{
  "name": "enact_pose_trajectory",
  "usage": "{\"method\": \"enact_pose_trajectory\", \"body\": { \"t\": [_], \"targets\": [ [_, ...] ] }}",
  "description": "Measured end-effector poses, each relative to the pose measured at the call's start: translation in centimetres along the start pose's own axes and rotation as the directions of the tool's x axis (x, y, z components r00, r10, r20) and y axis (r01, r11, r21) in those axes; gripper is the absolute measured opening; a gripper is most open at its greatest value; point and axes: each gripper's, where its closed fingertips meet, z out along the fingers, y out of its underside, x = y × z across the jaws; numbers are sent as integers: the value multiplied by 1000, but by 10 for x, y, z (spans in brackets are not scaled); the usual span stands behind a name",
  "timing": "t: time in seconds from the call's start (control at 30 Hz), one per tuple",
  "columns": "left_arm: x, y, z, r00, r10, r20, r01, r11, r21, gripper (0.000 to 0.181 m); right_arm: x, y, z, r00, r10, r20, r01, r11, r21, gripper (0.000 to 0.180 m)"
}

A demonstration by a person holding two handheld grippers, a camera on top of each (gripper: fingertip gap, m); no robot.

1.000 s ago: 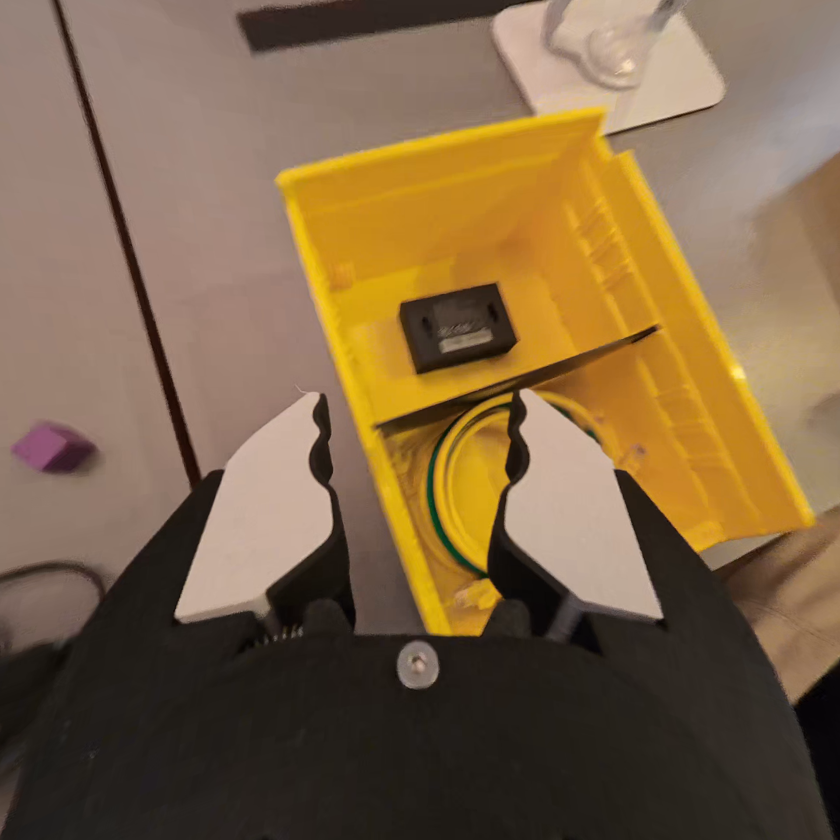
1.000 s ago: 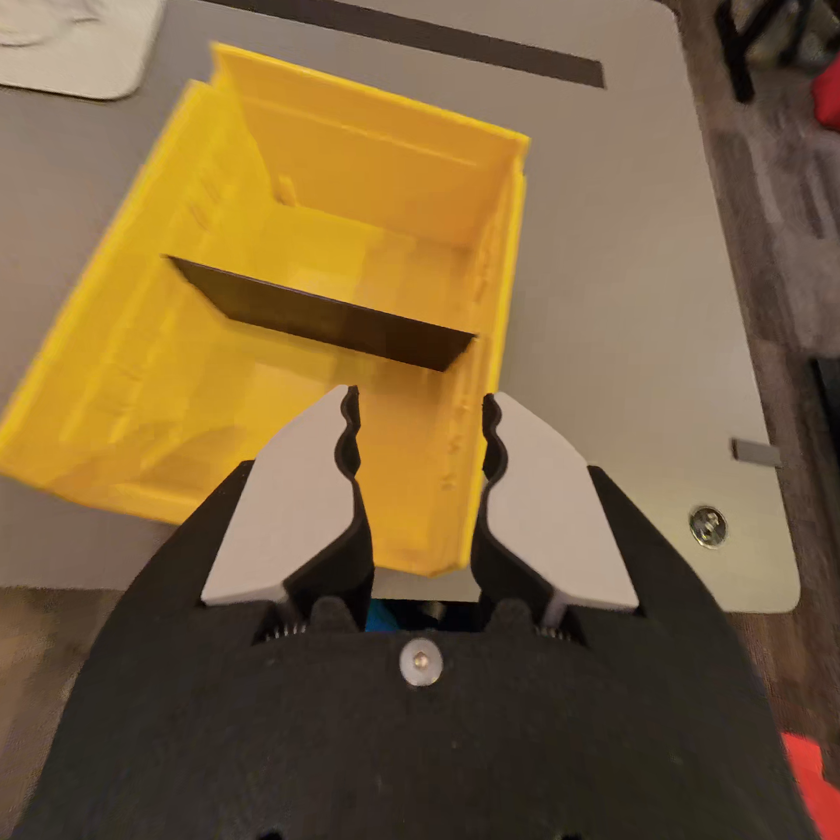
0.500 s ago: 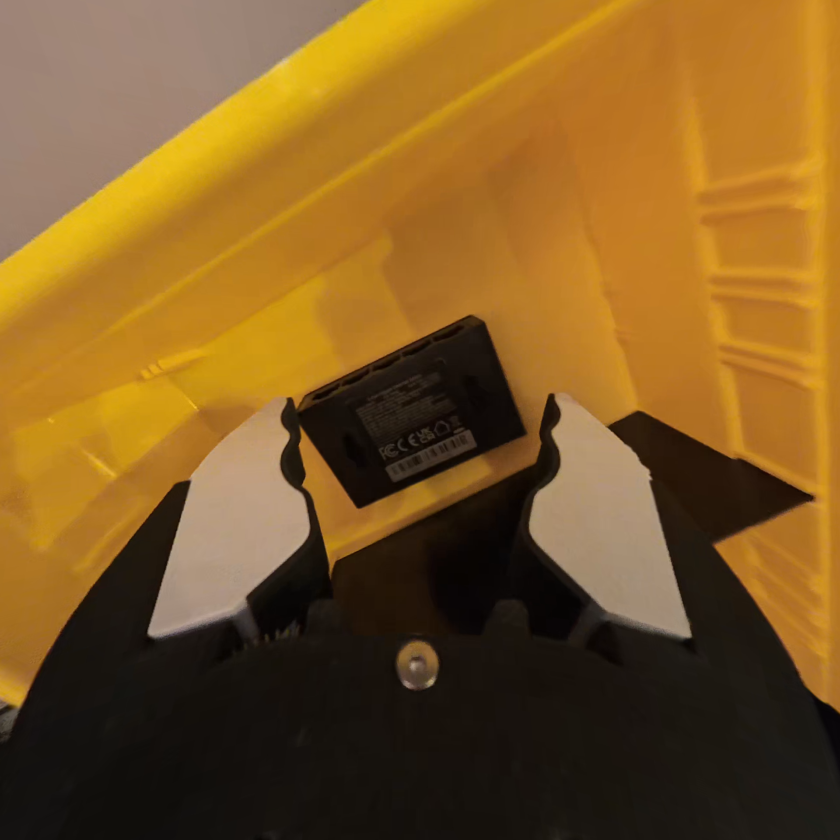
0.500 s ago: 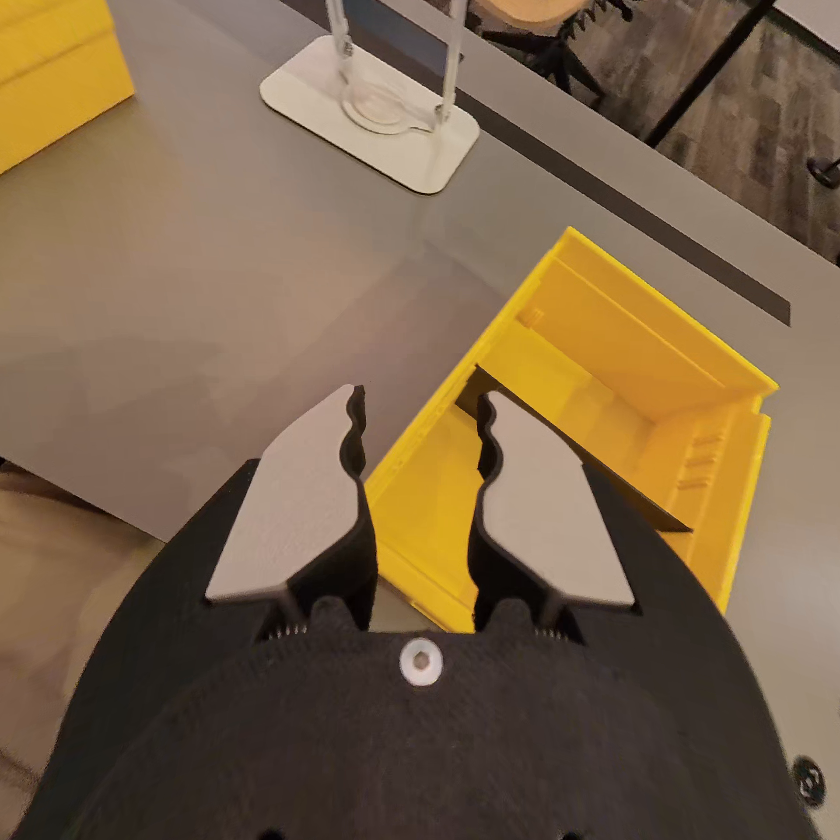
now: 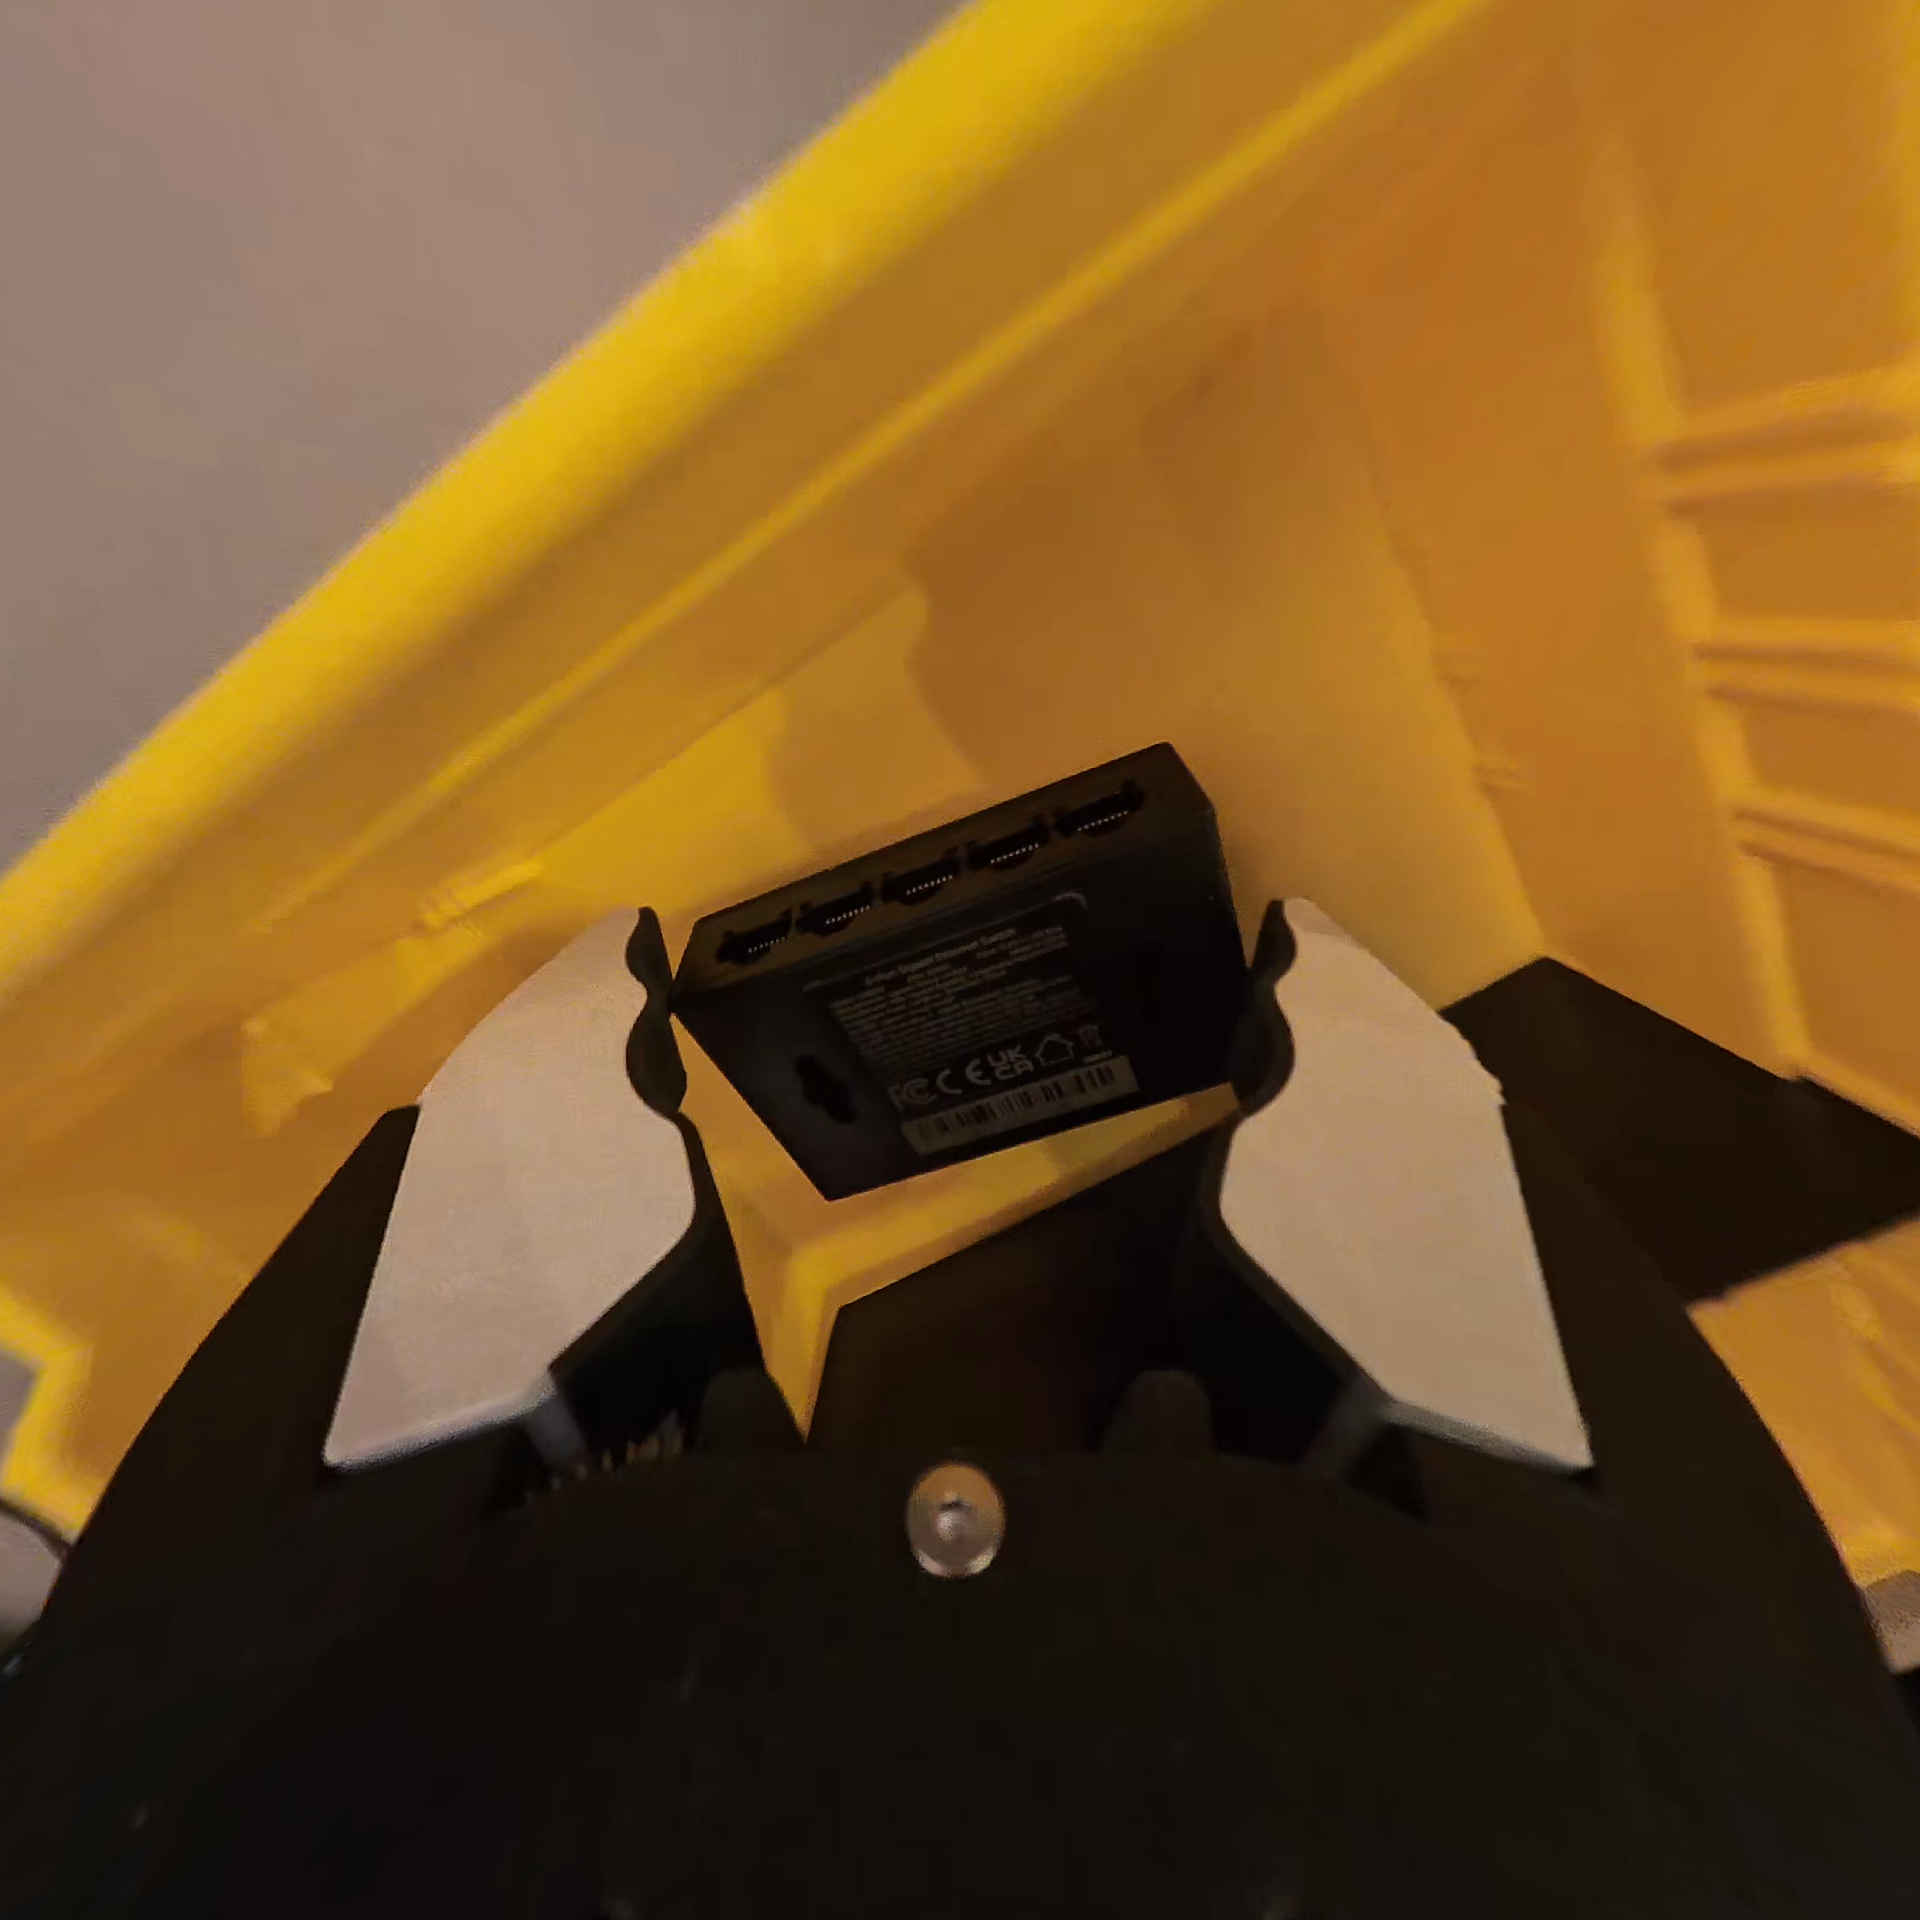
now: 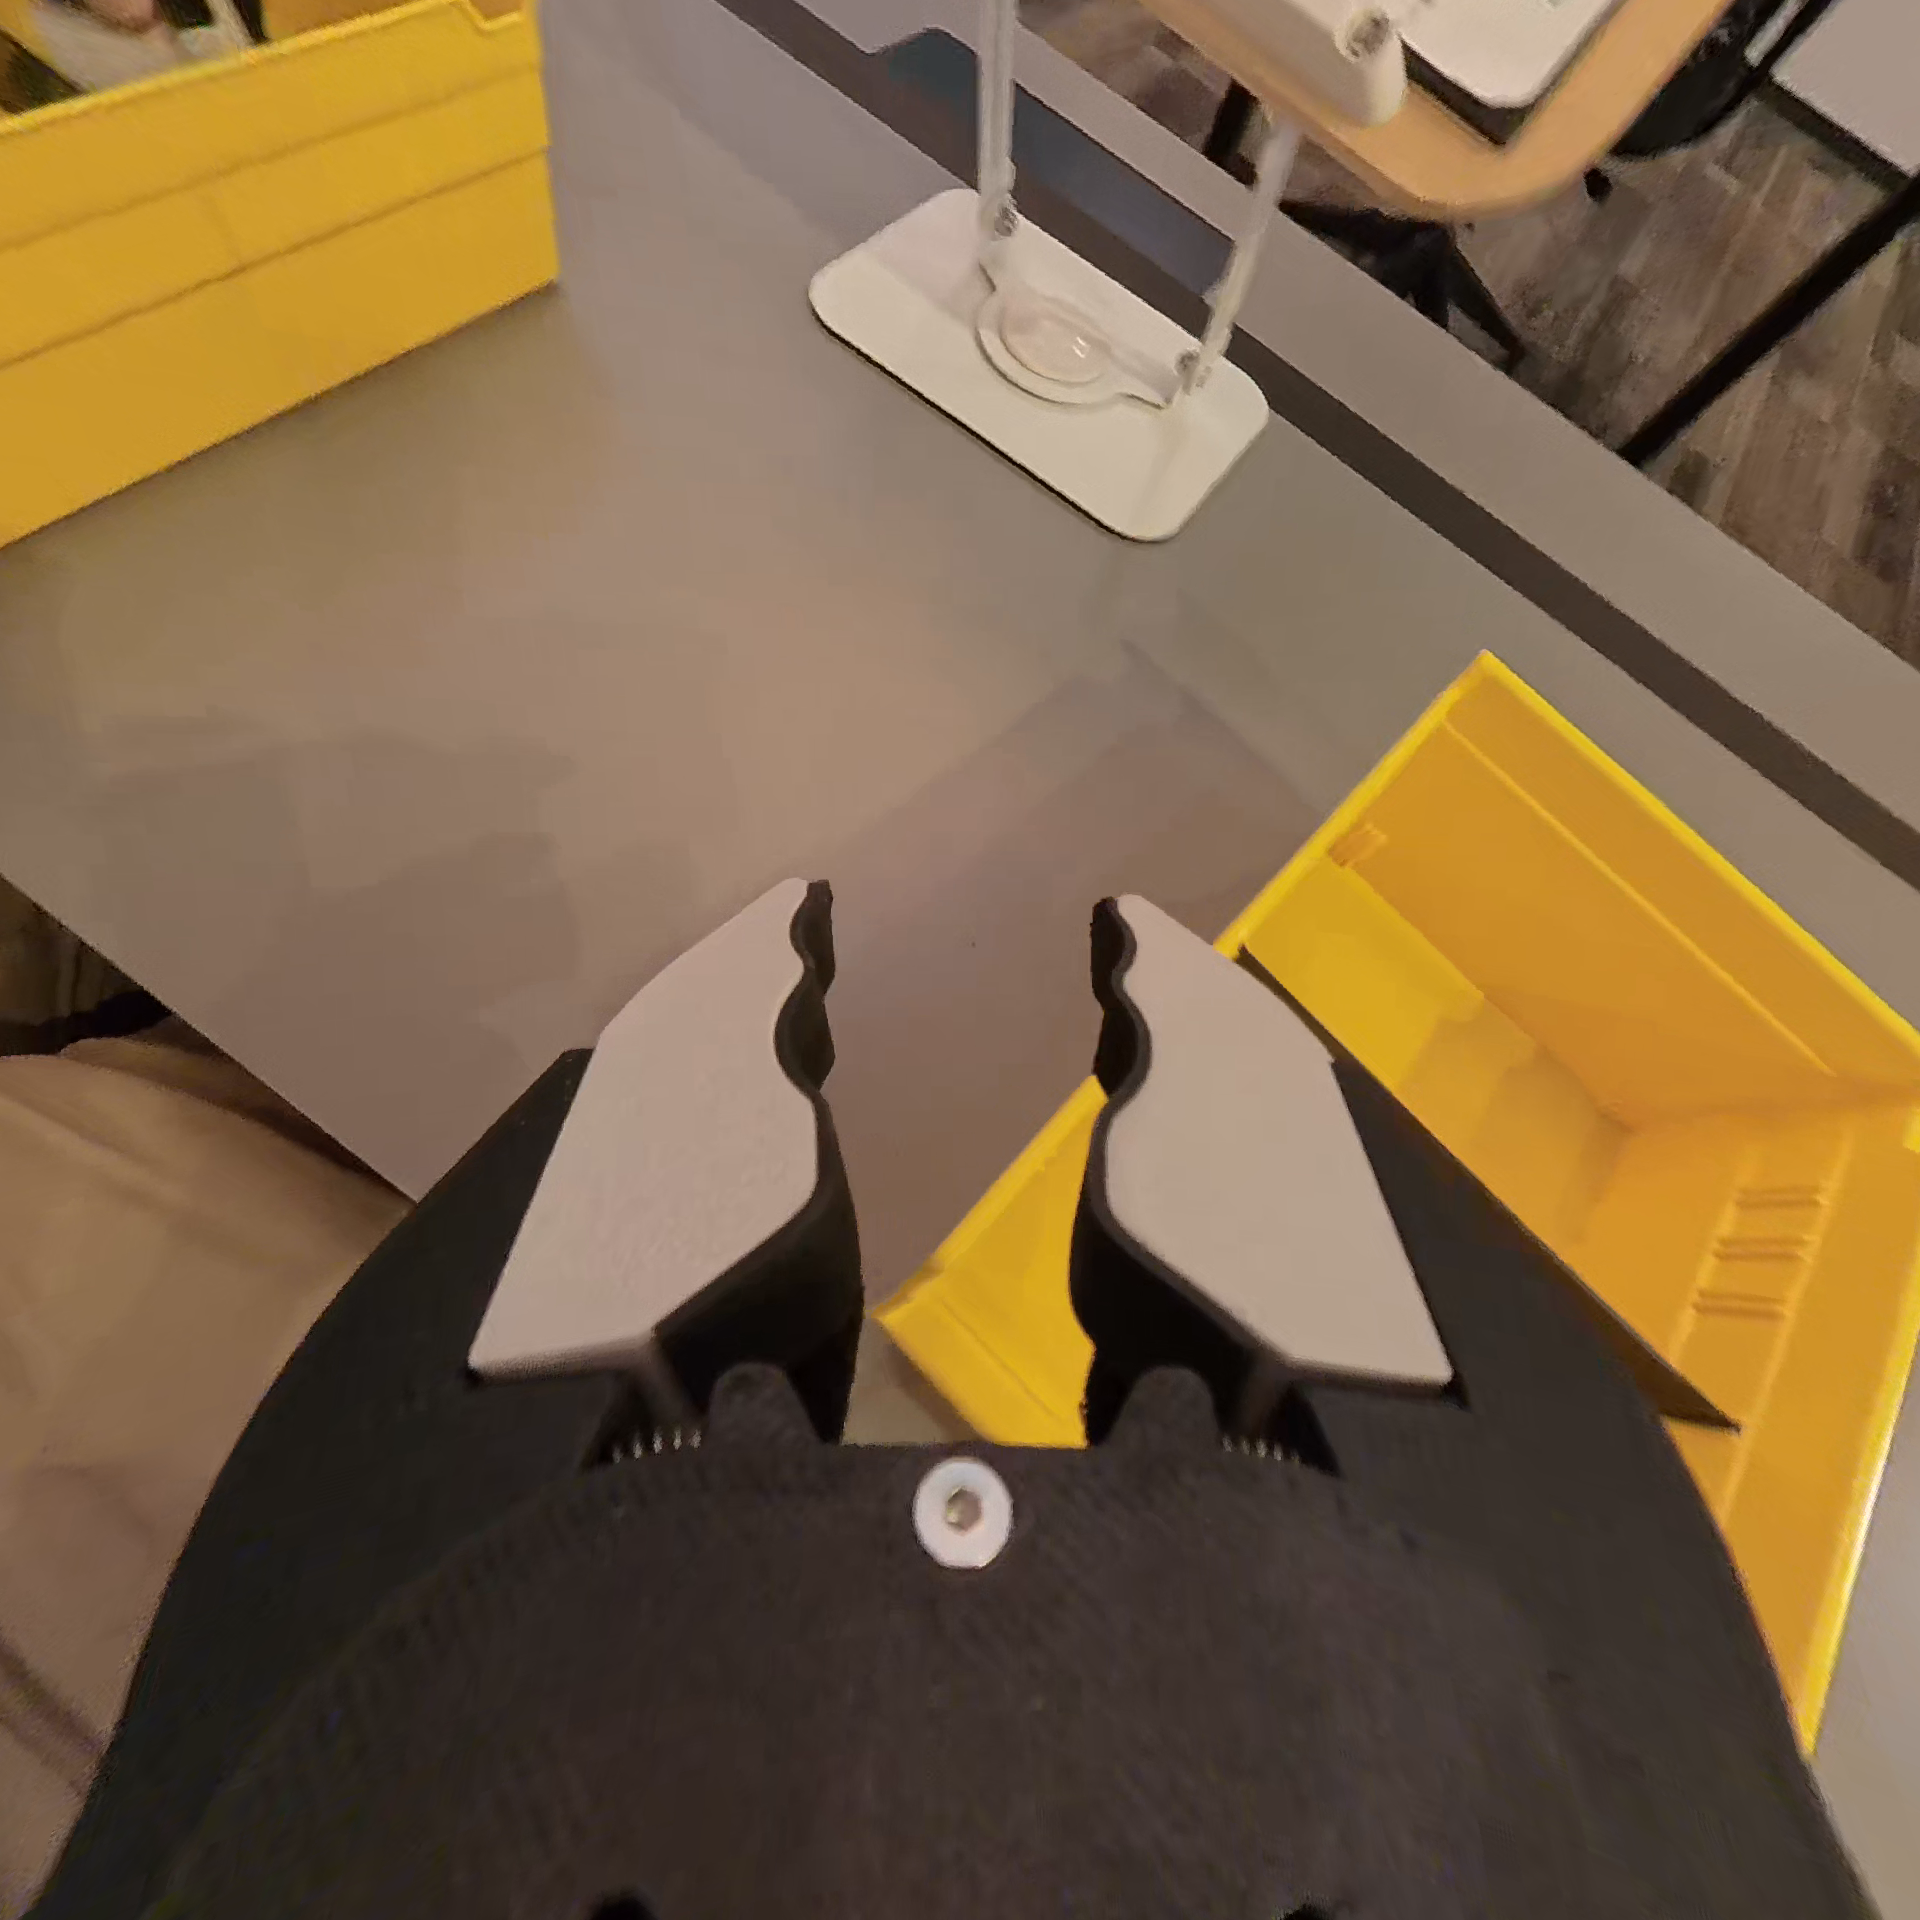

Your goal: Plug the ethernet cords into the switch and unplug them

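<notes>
The black ethernet switch (image 5: 956, 997) lies label side up on the floor of the yellow bin (image 5: 727, 499), its row of ports facing away from me. My left gripper (image 5: 961, 966) is open inside the bin and straddles the switch, its fingertips right at the switch's two short sides. I cannot tell whether they press on it. My right gripper (image 6: 961, 935) is open and empty, held above the grey table (image 6: 520, 675) just left of the same bin (image 6: 1558, 935). No ethernet cord shows in either view.
A black divider (image 5: 1662, 1122) crosses the bin behind my left fingers; it also shows in the right wrist view (image 6: 1621, 1361). A second yellow bin (image 6: 260, 239) stands at the far left. A white stand base (image 6: 1039, 416) with clear legs sits at the table's back. The tips of one gripper are about 50 centimeters away from the tips of the other.
My left gripper dropped into the bin and moved forward until its fingertips flank the switch, finger gap unchanged. My right gripper swung left away from the bin and now looks over the table.
</notes>
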Motion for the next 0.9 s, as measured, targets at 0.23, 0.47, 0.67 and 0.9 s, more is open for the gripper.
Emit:
{"method": "enact_pose_trajectory", "body": {
  "t": [0.23,0.47,0.67,0.9],
  "targets": [
    [57,-19,-95,957,192,-218,-120,945,304,105,-57,-56,11,950,-298,97,280,946,166,56],
    [171,5,-157,736,593,-325,-482,797,364,105,-149,-123,34,639,-768,-42,715,573,400,67],
    [239,22,-170,533,759,-374,-673,648,356,104,-199,-150,41,488,-872,-46,739,385,553,66],
    [274,27,-171,417,822,-388,-784,541,304,105,-214,-143,51,324,-937,-131,851,228,472,54]
  ]
}}
